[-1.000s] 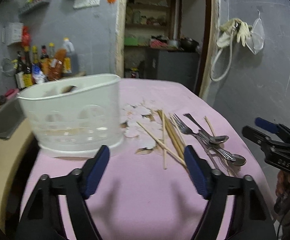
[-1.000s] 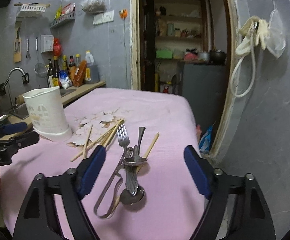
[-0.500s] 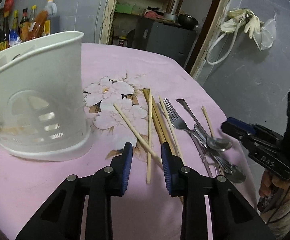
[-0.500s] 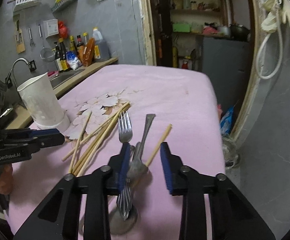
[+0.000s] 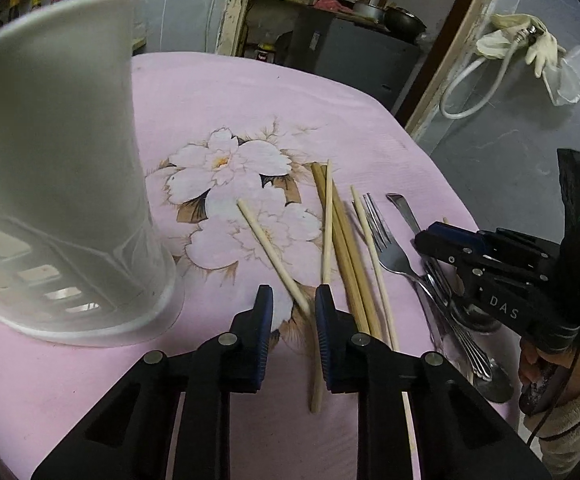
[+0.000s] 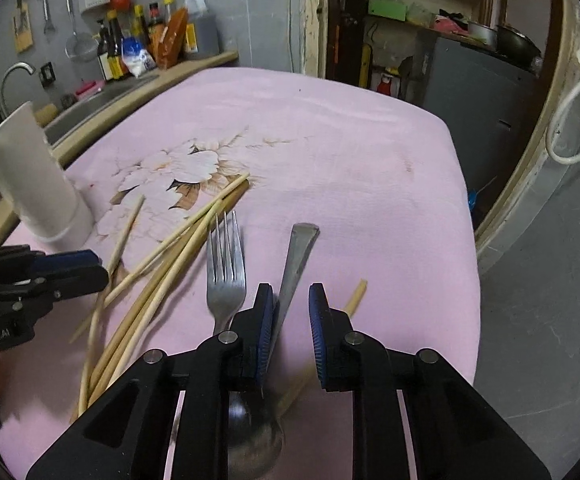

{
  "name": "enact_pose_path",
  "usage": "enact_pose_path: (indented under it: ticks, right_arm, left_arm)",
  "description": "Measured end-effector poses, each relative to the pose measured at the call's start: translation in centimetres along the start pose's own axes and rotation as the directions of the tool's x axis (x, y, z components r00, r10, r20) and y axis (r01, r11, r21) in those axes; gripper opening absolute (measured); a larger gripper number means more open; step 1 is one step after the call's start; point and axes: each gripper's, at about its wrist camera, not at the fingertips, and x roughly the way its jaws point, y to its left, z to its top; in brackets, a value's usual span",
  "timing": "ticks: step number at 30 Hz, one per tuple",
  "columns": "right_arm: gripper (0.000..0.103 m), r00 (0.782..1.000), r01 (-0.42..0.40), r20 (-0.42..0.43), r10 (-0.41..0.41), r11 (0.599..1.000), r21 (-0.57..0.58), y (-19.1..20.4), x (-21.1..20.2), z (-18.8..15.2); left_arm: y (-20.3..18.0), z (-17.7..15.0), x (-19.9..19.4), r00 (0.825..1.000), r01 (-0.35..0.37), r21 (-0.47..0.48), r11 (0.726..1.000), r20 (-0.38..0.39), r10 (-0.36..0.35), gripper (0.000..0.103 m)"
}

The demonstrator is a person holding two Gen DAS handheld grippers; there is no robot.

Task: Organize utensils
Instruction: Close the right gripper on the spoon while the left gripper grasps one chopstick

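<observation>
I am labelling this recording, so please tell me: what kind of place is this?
Most likely a small home kitchen. A sink faucet and sauce bottles stand along the grey wall, a pan sits in the back room, and chopsticks lie on a pink flowered tablecloth.

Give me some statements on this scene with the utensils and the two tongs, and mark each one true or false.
1. The white holder stands upright on the pink cloth. True.
2. The fork is already inside the holder. False: it lies on the cloth.
3. The left tongs straddle a chopstick with a gap left. True.
4. The right tongs are over the chopsticks. False: they are over a metal handle.
</observation>
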Motion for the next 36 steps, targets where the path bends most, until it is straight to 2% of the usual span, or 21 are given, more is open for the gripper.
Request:
enact_pose_path:
  ticks: [4, 11, 13, 14, 17, 20, 23, 26, 32, 36]
  right_arm:
    - [0.016, 1.000, -0.001, -0.025, 0.002, 1.000, 0.008, -0.1, 0.6, 0.6]
    - [0.021, 0.998, 0.033, -0.049, -0.036, 0.998, -0.053, 0.8, 1.2, 0.7]
    - [0.025, 0.997, 0.035, -0.063, -0.040, 0.997, -0.069, 1.0, 1.2, 0.7]
    - [0.028, 0.997, 0.036, -0.071, -0.042, 0.996, -0.079, 1.2, 1.3, 0.7]
    - [0.028, 0.996, 0.040, -0.081, -0.047, 0.996, -0.083, 1.4, 1.6, 0.9]
    - [0.024, 0.996, 0.029, -0.079, -0.033, 0.998, -0.051, 0.8, 1.8, 0.9]
    - [0.019, 0.996, 0.005, -0.088, -0.004, 1.000, 0.009, 0.2, 1.8, 1.1]
    - [0.017, 0.995, 0.020, -0.093, -0.019, 1.000, 0.006, 0.5, 2.0, 1.3]
    - [0.008, 0.996, 0.041, -0.073, -0.041, 0.999, -0.006, 1.1, 1.5, 1.4]
    - [0.007, 0.999, 0.048, 0.000, -0.048, 0.999, -0.023, 1.3, 0.5, 0.7]
  left_arm:
    - [0.1, 0.2, 0.0, 1.000, -0.004, 0.003, 1.000, -0.001, 0.004, 0.018]
    - [0.5, 0.2, 0.0, 1.000, -0.001, -0.003, 1.000, -0.011, 0.000, 0.018]
    - [0.5, 0.3, 0.2, 1.000, 0.004, -0.011, 1.000, -0.011, -0.004, 0.015]
    - [0.8, 0.3, 0.2, 1.000, 0.012, -0.024, 1.000, -0.015, -0.012, 0.010]
    - [0.8, 0.5, 0.5, 0.999, 0.028, -0.047, 0.998, -0.014, -0.029, 0.009]
    - [0.8, 0.4, 0.3, 0.999, 0.045, -0.049, 0.998, -0.016, -0.046, 0.002]
    - [0.8, 0.1, 0.1, 0.998, 0.065, -0.051, 0.997, -0.017, -0.066, 0.002]
    - [0.6, 0.0, -0.5, 0.996, 0.086, -0.048, 0.995, -0.001, -0.087, 0.002]
    - [0.4, -0.9, -3.1, 0.990, 0.127, -0.024, 0.992, 0.070, -0.125, 0.002]
    - [0.6, -2.1, -5.5, 0.976, 0.164, -0.002, 0.987, 0.149, -0.162, 0.002]
